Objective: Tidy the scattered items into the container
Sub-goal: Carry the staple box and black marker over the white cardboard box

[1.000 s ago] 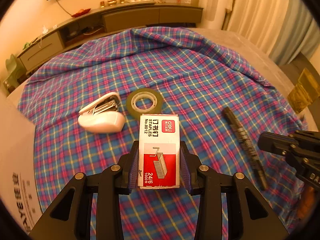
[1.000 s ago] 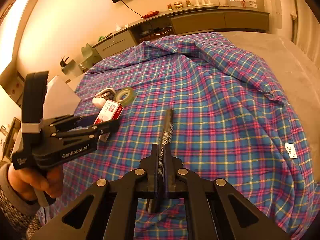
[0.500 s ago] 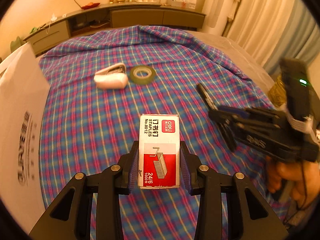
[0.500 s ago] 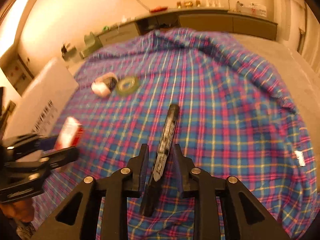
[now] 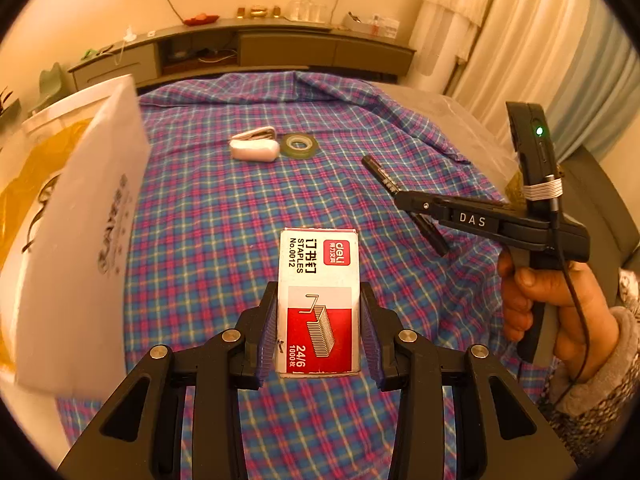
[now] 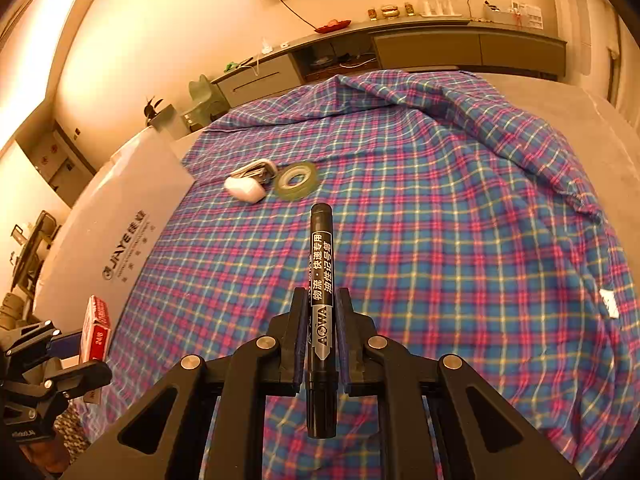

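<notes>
While both grippers carry their loads above the plaid cloth [image 5: 224,216], the white paper bag [image 5: 84,216] stands at its left edge, its inside unseen. Right of the bag, the left gripper [image 5: 319,332] clamps the staples box [image 5: 318,296]; farther right, the right gripper [image 6: 321,336] pinches the black marker [image 6: 321,280]. Next, apparently, comes dropping both through the bag's mouth. Beyond the bag, stapler [image 5: 255,147] and tape roll [image 5: 299,145] await collection.
</notes>
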`<move>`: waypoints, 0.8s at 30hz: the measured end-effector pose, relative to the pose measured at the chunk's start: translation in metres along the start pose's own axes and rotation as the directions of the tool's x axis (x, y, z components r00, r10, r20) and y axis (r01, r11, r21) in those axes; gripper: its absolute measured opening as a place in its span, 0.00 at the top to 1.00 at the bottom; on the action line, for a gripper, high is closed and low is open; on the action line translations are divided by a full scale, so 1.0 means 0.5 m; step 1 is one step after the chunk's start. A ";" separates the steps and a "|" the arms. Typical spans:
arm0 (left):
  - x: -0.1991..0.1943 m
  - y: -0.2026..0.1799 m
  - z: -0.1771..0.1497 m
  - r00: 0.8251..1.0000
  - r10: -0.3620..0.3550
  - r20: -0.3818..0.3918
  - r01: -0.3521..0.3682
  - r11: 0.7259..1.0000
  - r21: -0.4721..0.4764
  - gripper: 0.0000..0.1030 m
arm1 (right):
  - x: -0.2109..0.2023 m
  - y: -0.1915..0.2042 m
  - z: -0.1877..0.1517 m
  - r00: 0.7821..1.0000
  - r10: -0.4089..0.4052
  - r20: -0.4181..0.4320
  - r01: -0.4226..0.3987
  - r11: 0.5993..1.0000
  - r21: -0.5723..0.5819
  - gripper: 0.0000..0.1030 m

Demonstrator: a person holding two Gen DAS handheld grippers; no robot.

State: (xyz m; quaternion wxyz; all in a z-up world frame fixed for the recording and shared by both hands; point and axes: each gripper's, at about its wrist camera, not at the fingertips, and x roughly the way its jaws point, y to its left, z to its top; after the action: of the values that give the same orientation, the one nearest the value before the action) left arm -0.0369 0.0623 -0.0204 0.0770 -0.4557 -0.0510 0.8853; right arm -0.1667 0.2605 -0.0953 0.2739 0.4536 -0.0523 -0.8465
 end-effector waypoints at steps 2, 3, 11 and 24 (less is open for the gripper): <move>-0.016 0.002 -0.009 1.000 0.000 0.006 0.000 1.000 -0.006 0.62 | 0.001 0.007 -0.009 1.000 0.017 -0.005 -0.017 1.000 0.009 0.86; -0.023 0.003 -0.013 1.000 0.003 0.010 -0.003 1.000 -0.007 0.62 | 0.001 0.009 -0.014 1.000 0.025 -0.007 -0.025 1.000 0.013 0.86; -0.077 0.007 -0.048 0.999 0.002 0.037 -0.002 1.000 -0.004 0.62 | -0.023 0.046 -0.054 0.996 0.090 -0.019 -0.089 0.996 0.029 0.86; -0.153 0.075 -0.107 0.996 -0.025 0.083 0.030 0.998 -0.062 0.62 | -0.063 0.196 -0.110 0.979 0.199 -0.042 -0.201 0.979 -0.046 0.86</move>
State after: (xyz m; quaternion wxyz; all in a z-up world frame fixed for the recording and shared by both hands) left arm 0.0471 0.0123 0.0039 0.0726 -0.4204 -0.0885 0.9001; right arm -0.0683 0.2027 -0.0714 0.3698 0.4547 -0.0711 -0.8071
